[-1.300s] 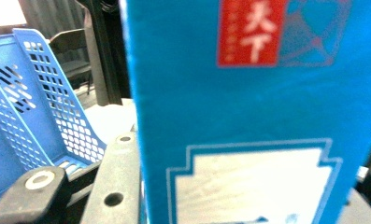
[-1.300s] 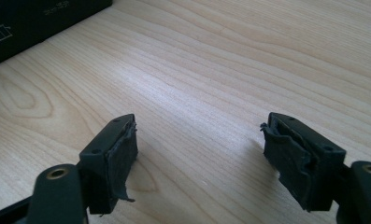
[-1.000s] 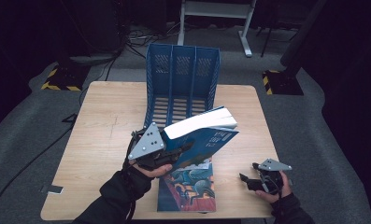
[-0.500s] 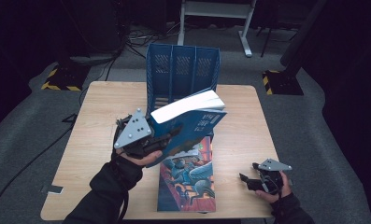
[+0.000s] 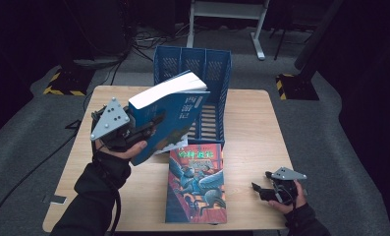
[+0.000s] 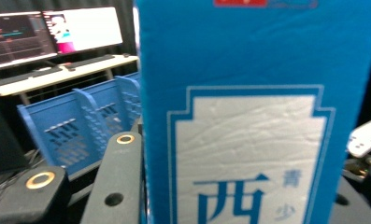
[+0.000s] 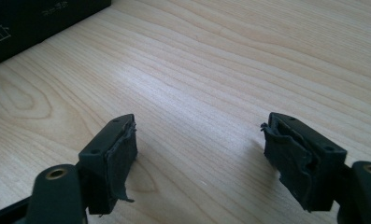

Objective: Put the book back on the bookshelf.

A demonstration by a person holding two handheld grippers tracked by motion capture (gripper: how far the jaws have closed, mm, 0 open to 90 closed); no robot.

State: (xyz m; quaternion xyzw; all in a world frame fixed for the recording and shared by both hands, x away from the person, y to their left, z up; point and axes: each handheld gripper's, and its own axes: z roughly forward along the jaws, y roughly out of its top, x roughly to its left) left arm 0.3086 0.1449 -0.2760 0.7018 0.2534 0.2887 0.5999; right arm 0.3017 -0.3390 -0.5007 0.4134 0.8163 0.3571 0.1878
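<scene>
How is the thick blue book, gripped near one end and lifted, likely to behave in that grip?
The blue book looks thick, so it is probably heavy and may sag or twist, since the left gripper clamps it near its lower end. Its cover looks smooth, so it could slip. Clamped shut it seems to stay stiff, though loose pages might fan.

From above we face the table (image 5: 251, 123); our gripper cameras sit close, sharing its wood (image 7: 220, 70) and blue rack (image 6: 80, 126).
</scene>
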